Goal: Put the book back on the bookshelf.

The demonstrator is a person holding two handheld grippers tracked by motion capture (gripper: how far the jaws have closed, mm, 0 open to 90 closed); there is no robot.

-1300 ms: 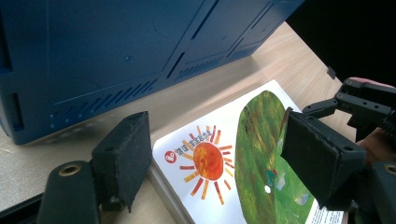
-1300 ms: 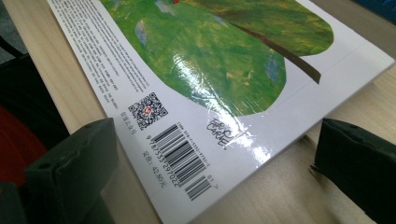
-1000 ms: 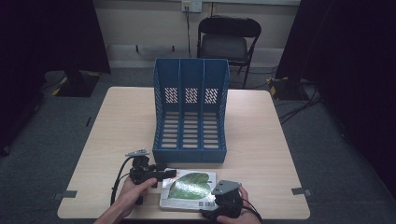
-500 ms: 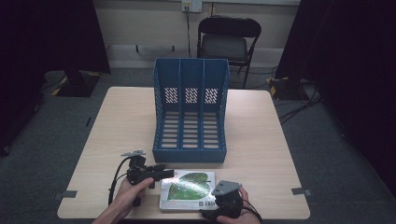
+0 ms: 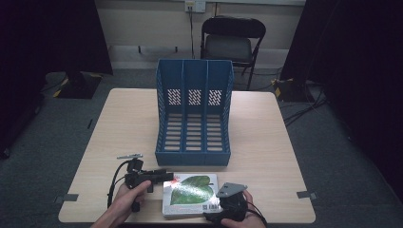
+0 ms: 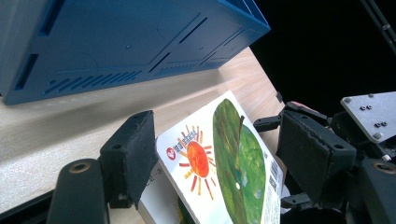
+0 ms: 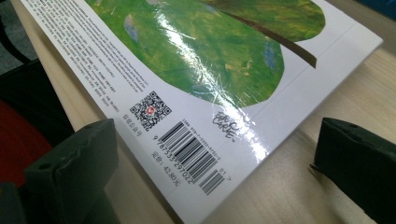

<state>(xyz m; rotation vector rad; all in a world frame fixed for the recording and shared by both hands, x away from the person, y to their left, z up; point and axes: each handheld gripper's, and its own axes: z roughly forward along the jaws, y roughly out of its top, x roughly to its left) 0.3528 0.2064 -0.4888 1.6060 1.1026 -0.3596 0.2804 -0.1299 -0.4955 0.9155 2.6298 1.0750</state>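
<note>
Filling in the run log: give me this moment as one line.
book flat at table near edge | left gripper open around its corner | right gripper open at barcode corner | blue file rack behind

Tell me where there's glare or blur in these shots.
High view: dim room, bright glare on the book. Right gripper view: white sheen streaks across its glossy cover, barcode sharp, near jaws soft. Left gripper view: sharp cover, file rack casts a soft shadow on the table.

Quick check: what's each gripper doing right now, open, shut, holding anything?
Left gripper: open, jaws either side of the book's corner, not clamped.
Right gripper: open, jaws straddling the book's barcode corner, not gripping.
</note>
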